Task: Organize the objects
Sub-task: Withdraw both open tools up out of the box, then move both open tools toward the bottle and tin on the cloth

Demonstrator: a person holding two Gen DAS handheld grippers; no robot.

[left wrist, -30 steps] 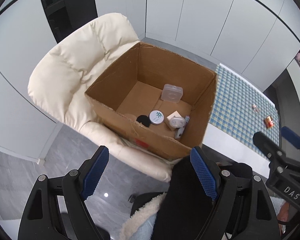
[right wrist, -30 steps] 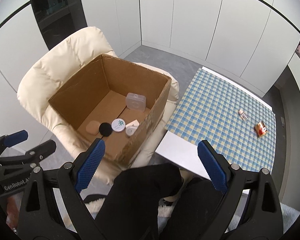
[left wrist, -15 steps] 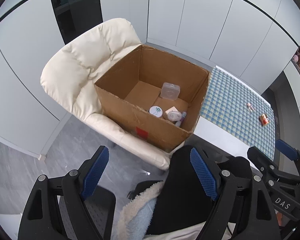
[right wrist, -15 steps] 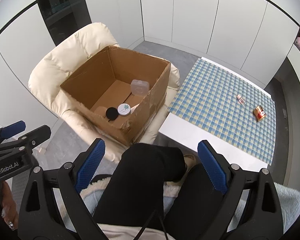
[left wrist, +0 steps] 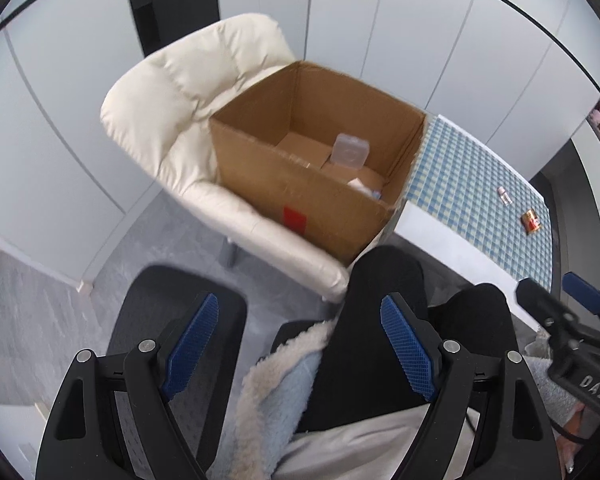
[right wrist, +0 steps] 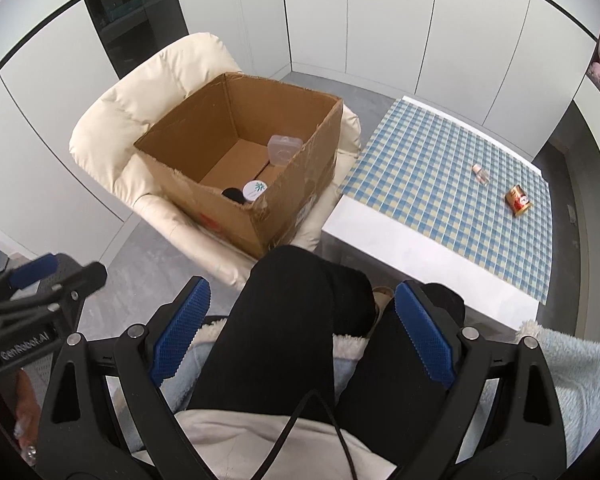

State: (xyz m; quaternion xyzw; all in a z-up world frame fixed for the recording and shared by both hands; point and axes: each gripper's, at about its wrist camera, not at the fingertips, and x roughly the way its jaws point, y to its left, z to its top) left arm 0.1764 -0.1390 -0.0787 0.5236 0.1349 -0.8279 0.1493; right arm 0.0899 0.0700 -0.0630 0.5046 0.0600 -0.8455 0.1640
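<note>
Both grippers' fingers [right wrist: 420,336] apart, empty; cardboard box [right wrist: 284,196] w/ items well ahead.

Both grippers are chunky black plastic with silver screws; left gripper [left wrist: 300,344] has blue textured pads [left wrist: 406,350]; right gripper [right wrist: 300,336] matches, with a thin black cable [right wrist: 300,412]; person's in black trousers [right wrist: 284,320], fluffy pale-blue fleece [right wrist: 572,376], cream top
</note>
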